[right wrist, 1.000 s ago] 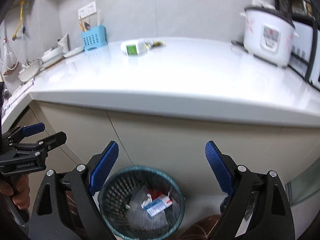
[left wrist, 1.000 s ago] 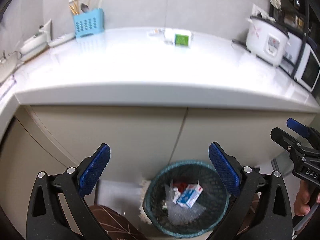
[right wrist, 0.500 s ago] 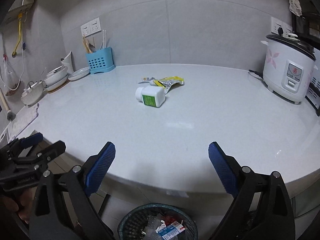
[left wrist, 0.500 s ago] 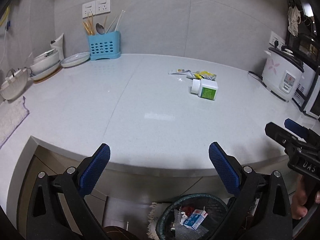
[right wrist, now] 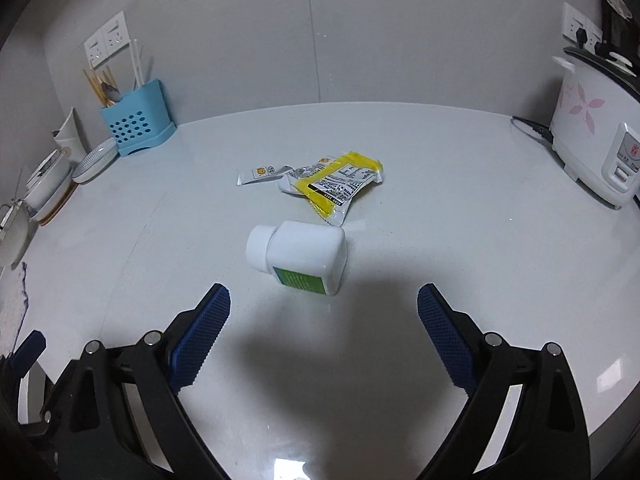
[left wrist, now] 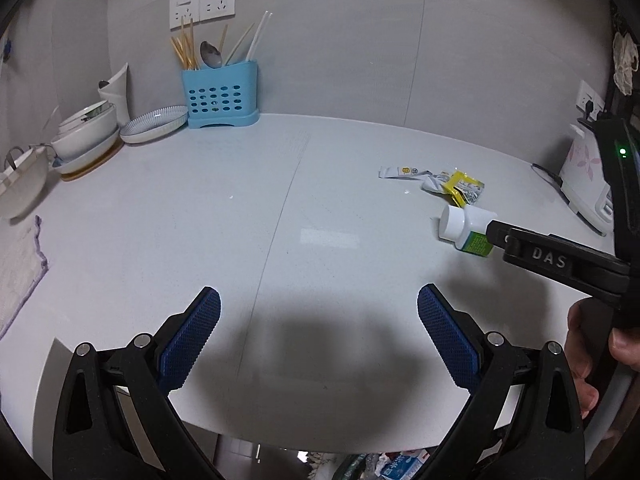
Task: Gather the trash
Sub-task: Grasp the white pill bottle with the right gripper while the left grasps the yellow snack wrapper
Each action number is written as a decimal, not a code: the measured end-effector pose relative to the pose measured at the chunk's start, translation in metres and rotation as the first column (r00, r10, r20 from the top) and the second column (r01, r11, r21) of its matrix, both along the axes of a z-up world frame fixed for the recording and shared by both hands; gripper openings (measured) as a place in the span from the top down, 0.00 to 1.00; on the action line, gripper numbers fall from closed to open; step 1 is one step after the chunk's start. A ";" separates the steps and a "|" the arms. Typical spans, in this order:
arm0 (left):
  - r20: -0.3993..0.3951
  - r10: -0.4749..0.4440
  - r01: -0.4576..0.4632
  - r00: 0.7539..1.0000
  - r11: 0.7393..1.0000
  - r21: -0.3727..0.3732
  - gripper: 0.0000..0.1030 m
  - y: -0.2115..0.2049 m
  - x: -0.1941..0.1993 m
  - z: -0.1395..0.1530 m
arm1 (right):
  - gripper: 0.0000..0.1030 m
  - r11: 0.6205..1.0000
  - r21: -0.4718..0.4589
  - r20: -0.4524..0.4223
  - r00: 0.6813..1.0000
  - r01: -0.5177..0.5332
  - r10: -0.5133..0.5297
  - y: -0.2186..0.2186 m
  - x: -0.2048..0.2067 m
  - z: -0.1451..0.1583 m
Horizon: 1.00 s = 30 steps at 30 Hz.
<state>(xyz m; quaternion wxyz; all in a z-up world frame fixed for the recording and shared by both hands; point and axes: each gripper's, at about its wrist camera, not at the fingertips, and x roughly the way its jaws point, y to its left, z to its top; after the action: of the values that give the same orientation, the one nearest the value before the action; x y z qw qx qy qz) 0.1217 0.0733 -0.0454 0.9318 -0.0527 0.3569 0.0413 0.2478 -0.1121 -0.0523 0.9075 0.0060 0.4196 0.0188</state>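
Observation:
A white pill bottle with a green label (right wrist: 298, 256) lies on its side on the white counter (right wrist: 440, 248); it also shows in the left wrist view (left wrist: 466, 230). Behind it lie a yellow wrapper (right wrist: 338, 186) and a small white sachet (right wrist: 262, 174). My right gripper (right wrist: 324, 336) is open and empty, just short of the bottle. My left gripper (left wrist: 318, 334) is open and empty over the counter's front part, left of the trash. The bin with trash (left wrist: 384, 468) peeks out below the counter edge.
A blue utensil holder (left wrist: 218, 96) and bowls and plates (left wrist: 86, 140) stand at the back left. A cloth (left wrist: 18, 272) lies at the left edge. A white rice cooker (right wrist: 596, 152) stands at the right.
Both grippers have risen from bin level below the counter to above it and moved forward over the counter. The right gripper has come close to the bottle.

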 end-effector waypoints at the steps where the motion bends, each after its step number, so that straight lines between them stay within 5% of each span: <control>1: -0.003 0.000 0.000 1.000 1.000 0.000 0.06 0.002 0.004 -0.001 | 0.12 1.000 -0.014 -0.004 1.000 0.006 -0.006 0.004 0.007 -0.003; 11: -0.023 0.005 -0.005 1.000 1.000 0.015 0.06 0.012 0.017 -0.012 | 0.13 0.996 -0.038 -0.029 0.996 0.079 -0.080 0.022 0.044 -0.023; 14: -0.026 0.005 -0.005 1.000 1.000 0.012 0.06 0.014 0.020 -0.014 | 0.29 0.994 -0.045 -0.049 0.994 0.099 -0.101 0.020 0.047 -0.026; 17: -0.028 0.003 -0.003 1.000 1.000 0.011 0.06 0.012 0.023 -0.014 | 0.32 0.995 -0.045 -0.052 0.994 0.094 -0.097 0.016 0.047 -0.025; 30: -0.013 -0.063 0.063 0.998 0.998 0.018 0.06 -0.042 0.062 0.000 | 0.36 0.998 -0.051 0.045 0.998 0.047 -0.045 -0.057 0.039 0.016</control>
<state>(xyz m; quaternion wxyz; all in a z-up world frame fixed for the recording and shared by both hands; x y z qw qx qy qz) 0.1841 0.0316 -0.0453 0.9308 -0.0326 0.3638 0.0156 0.2867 -0.1687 -0.0366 0.9165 -0.0082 0.3998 -0.0128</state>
